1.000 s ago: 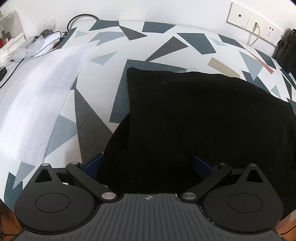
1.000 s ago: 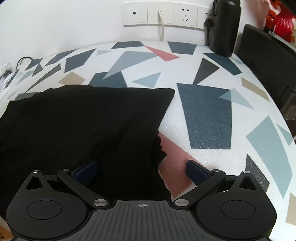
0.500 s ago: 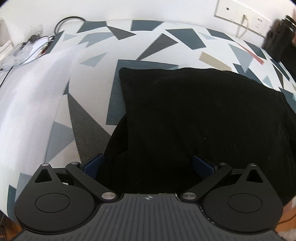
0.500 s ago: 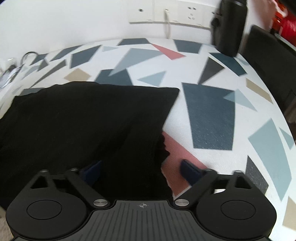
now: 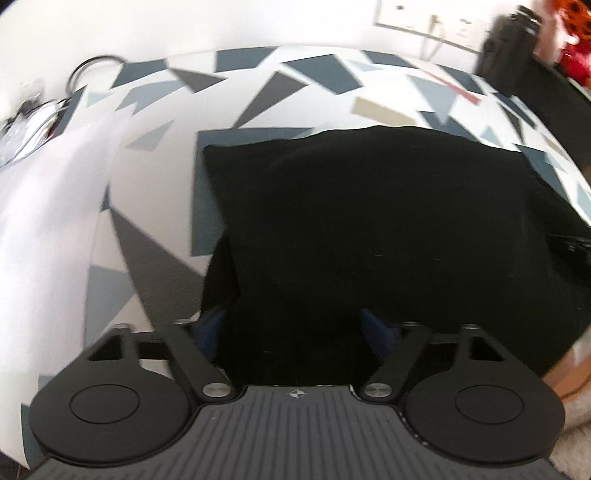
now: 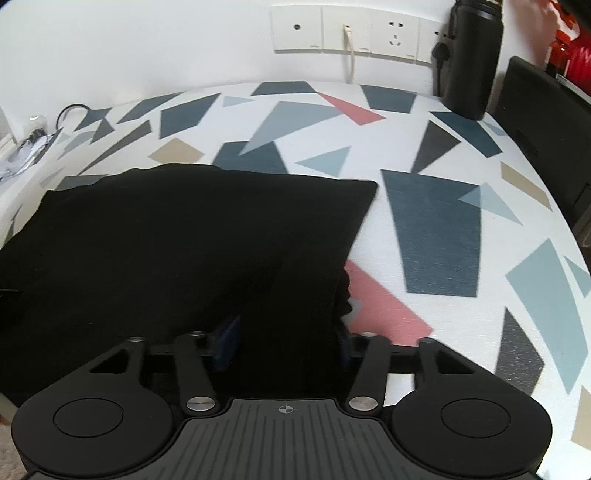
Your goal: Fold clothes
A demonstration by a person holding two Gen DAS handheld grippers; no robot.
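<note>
Two wrist views over a tabletop point(image 6: 436, 229) w/ a white cover printed in grey, blue, tan & pink triangles. A black garment point(image 5: 369, 229) point(image 6: 166, 251), folded into a rough rectangle, lies flat on it, directly ahead of both tongs, its near edge running back between their blue pads.

Left tongs point(image 5: 295, 325): fingers partly drawn in, black cloth filling the gap between them; can't tell if they actually pinch it. View is motion-blurred.

Right tongs point(image 6: 284, 339): fingers narrowed at the garment's near right edge, cloth bunched between them; grip not confirmable either.

Beyond the right tongs, on the wall: a row of sockets point(image 6: 351, 33) w/ a white cable plugged in. Far right of them: a black bottle point(image 6: 472, 55).
</note>
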